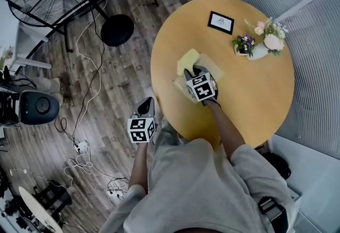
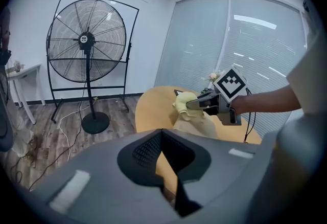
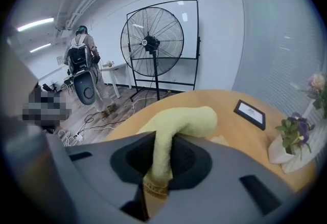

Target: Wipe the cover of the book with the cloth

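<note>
Yellow cloth (image 1: pixel 188 60) is pinched tight in the jaws of the right gripper (image 1: pixel 193 72). The cloth is bunched up, at about 11 o'clock from that gripper's marker cube. It lies over one corner of the tan book (image 1: pixel 214 66).

The book lies flat on the round wooden surface (image 1: pixel 249 99), toward its 9 o'clock side. The cloth seems to touch the cover, but the gripper hides the spot, so I cannot be sure.

The left gripper (image 1: pixel 146 102) is off the surface, over the floor, at about 7 o'clock from the book. Its jaws look pressed together with nothing in them.

I think the wiping is only getting going. The cloth is picked up and brought to the book, so that part is done. It covers just one corner, and most of the cover is left to wipe.
</note>
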Demonstrator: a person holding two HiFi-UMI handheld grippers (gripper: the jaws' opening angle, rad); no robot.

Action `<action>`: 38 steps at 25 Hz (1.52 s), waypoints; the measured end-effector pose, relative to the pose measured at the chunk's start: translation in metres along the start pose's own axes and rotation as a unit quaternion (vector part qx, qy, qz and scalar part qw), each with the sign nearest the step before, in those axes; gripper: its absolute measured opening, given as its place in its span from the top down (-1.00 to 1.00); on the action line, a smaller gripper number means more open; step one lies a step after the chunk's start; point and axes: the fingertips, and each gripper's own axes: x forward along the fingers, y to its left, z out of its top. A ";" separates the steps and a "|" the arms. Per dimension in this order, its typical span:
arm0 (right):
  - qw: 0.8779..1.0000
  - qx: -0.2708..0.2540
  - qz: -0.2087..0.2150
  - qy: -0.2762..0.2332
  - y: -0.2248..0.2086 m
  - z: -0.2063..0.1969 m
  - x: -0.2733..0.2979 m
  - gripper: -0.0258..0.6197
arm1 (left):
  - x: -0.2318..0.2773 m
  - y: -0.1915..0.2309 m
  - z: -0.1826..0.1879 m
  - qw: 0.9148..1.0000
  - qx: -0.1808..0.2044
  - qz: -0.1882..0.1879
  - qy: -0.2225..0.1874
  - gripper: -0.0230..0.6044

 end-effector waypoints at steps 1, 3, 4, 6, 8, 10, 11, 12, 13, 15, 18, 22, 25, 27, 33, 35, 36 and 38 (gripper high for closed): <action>1.000 0.002 0.003 0.004 0.003 -0.003 0.002 0.72 | 0.000 0.000 -0.001 1.000 -0.001 0.001 0.001 0.89; 1.000 0.006 0.006 0.012 0.006 -0.011 0.007 0.72 | 0.000 -0.001 -0.002 1.000 -0.001 0.001 0.002 0.89; 1.000 0.009 0.007 0.017 0.007 -0.015 0.009 0.72 | -0.001 -0.001 -0.003 1.000 0.000 0.001 0.003 0.89; 1.000 0.015 0.008 0.026 0.008 -0.023 0.014 0.72 | -0.001 -0.001 -0.003 1.000 0.000 0.001 0.003 0.89; 0.999 0.030 0.009 0.034 0.006 -0.031 0.016 0.72 | 0.000 -0.001 -0.003 1.000 0.001 0.000 0.004 0.89; 0.998 0.047 0.009 0.035 0.002 -0.036 0.017 0.72 | 0.001 -0.002 -0.003 1.000 0.002 -0.001 0.004 0.89; 0.998 0.051 0.009 0.035 0.000 -0.037 0.017 0.72 | 0.002 -0.002 -0.003 1.000 0.003 -0.002 0.004 0.89; 0.998 0.054 0.008 0.035 -0.002 -0.038 0.016 0.72 | 0.002 -0.002 -0.003 1.000 0.004 -0.002 0.004 0.89; 0.998 0.056 0.006 0.036 -0.004 -0.039 0.015 0.72 | 0.002 -0.003 -0.002 1.000 0.004 -0.003 0.004 0.89; 0.998 0.060 0.003 0.037 -0.008 -0.041 0.013 0.72 | 0.003 -0.003 -0.002 1.000 0.005 -0.004 0.005 0.89; 0.997 0.068 -0.003 0.037 -0.016 -0.044 0.009 0.72 | 0.005 -0.005 -0.001 1.000 0.006 -0.009 0.007 0.89; 0.996 0.076 -0.011 0.038 -0.024 -0.048 0.003 0.72 | 0.008 -0.011 0.000 1.000 0.011 -0.016 0.009 0.89; 0.996 0.080 -0.017 0.038 -0.031 -0.052 0.000 0.72 | 0.012 -0.015 0.002 1.000 0.016 -0.021 0.010 0.89; 0.996 0.083 -0.024 0.038 -0.037 -0.055 -0.003 0.72 | 0.015 -0.017 0.004 0.999 0.019 -0.024 0.011 0.89; 0.994 0.084 -0.049 0.047 -0.056 -0.067 -0.017 0.72 | 0.020 -0.025 0.008 0.999 0.028 -0.038 0.014 0.89; 0.993 0.089 -0.057 0.049 -0.064 -0.071 -0.022 0.72 | 0.023 -0.029 0.010 0.998 0.031 -0.043 0.015 0.89; 0.993 0.092 -0.061 0.050 -0.068 -0.074 -0.024 0.72 | 0.024 -0.031 0.011 0.998 0.032 -0.045 0.015 0.89; 0.992 0.097 -0.069 0.052 -0.075 -0.078 -0.029 0.72 | 0.026 -0.034 0.013 0.998 0.035 -0.050 0.016 0.89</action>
